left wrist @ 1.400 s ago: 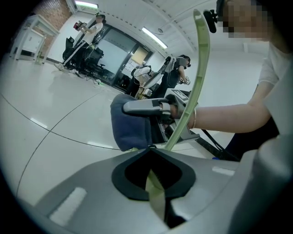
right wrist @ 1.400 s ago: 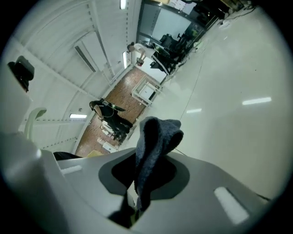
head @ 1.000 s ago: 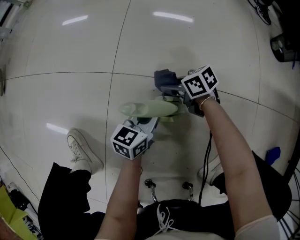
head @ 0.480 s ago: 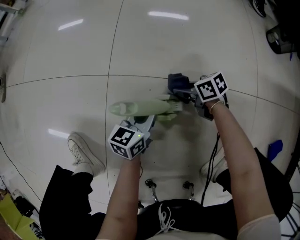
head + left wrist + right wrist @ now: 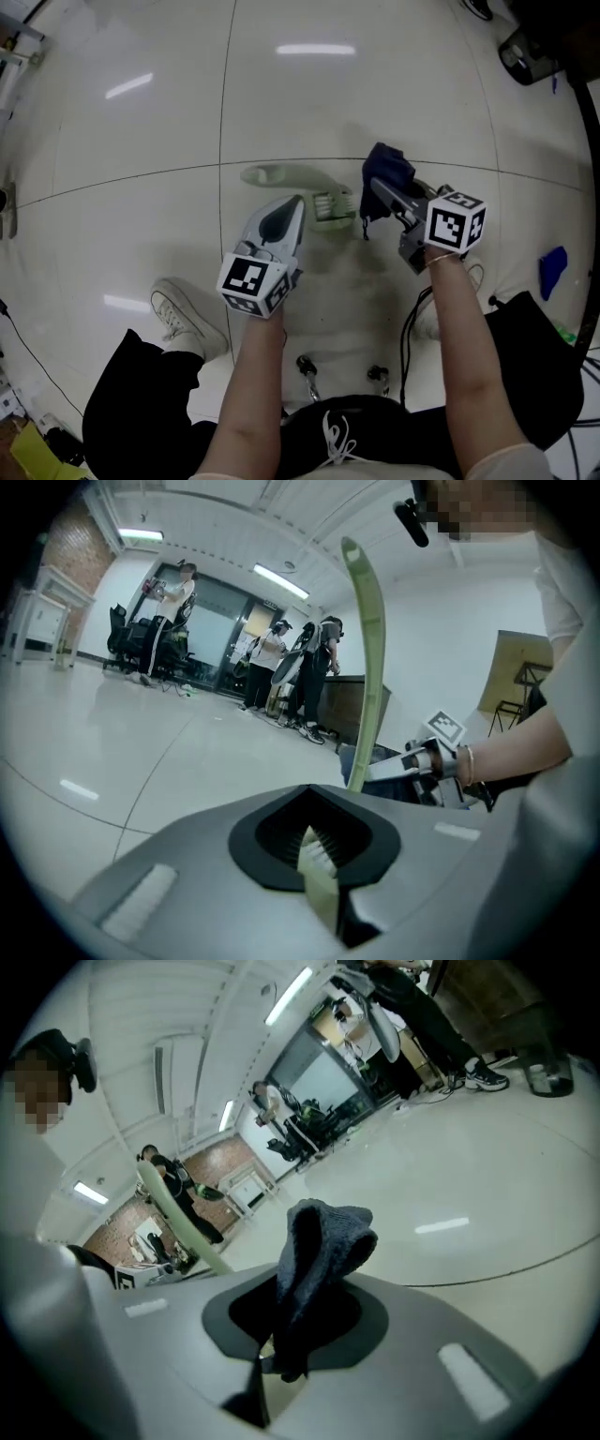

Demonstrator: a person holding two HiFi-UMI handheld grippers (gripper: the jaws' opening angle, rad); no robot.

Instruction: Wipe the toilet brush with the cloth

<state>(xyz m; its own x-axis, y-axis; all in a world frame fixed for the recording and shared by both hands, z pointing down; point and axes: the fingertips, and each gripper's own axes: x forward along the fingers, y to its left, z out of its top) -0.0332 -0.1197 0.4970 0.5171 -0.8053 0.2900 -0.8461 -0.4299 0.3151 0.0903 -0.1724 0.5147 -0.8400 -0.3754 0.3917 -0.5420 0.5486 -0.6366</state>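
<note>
I am holding the left gripper (image 5: 298,204) over the white tiled floor (image 5: 141,122), its jaws sitting clamped on the bristle end of the pale green toilet brush (image 5: 281,175). In the left gripper view the white bristles (image 5: 319,847) are showing between the jaws, and the handle (image 5: 366,658) is rising up and away from them. The right gripper (image 5: 377,189) is pinching a dark blue cloth (image 5: 387,171), jaws shut on its lower fold, the rest standing up above them. In the head view the cloth is hanging just right of the brush head (image 5: 334,208); I cannot tell whether they are touching. A white sneaker (image 5: 178,314) is showing at lower left.
</note>
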